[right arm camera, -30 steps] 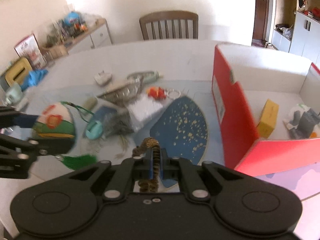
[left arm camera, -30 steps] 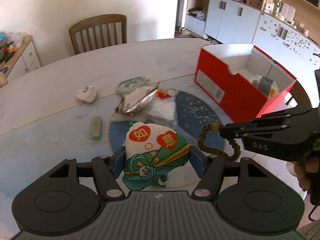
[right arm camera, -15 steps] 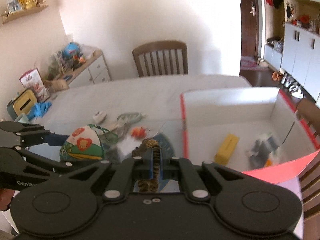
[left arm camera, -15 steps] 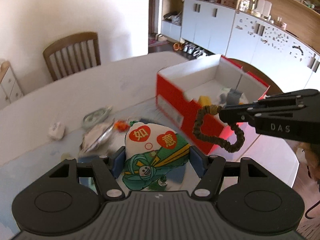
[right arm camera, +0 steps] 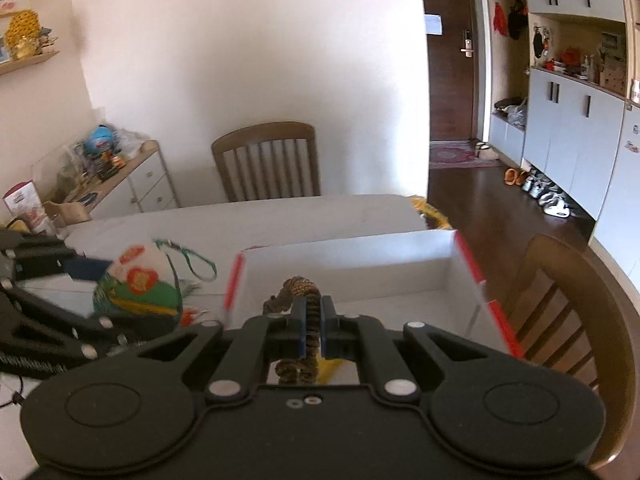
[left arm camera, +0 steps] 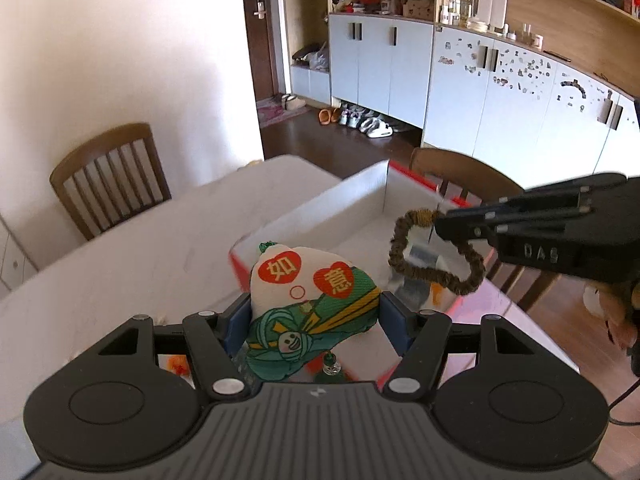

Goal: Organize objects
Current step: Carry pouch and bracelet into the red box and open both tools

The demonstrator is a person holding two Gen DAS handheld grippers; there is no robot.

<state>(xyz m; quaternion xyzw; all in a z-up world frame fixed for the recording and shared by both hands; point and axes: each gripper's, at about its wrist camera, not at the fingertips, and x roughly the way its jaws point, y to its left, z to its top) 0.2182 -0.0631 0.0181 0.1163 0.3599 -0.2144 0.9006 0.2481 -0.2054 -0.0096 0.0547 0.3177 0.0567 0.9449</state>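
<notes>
My left gripper point(left arm camera: 314, 312) is shut on a stuffed fabric pouch point(left arm camera: 310, 300), white on top with red hearts and a green figure below. It hangs in the air at the near left edge of the red box point(left arm camera: 360, 204) with white inner walls. My right gripper point(right arm camera: 314, 312) is shut on a brown bead bracelet point(right arm camera: 310, 320), held above the box point(right arm camera: 352, 264). In the left wrist view the bracelet point(left arm camera: 432, 276) dangles as a loop from the right gripper point(left arm camera: 440, 226). In the right wrist view the pouch point(right arm camera: 138, 284) shows at the left in the left gripper point(right arm camera: 100, 292).
The box stands on a white table point(left arm camera: 140, 240). One wooden chair point(right arm camera: 268, 160) is at the far side, another point(right arm camera: 568, 312) by the box's right side. A cluttered sideboard point(right arm camera: 112, 172) lines the left wall. Cabinets point(left arm camera: 500, 96) and shoes on the floor lie beyond.
Both grippers rose and swung right from the cluttered middle of the table to the red box, each still holding its object. The loose items on the table dropped out of sight.
</notes>
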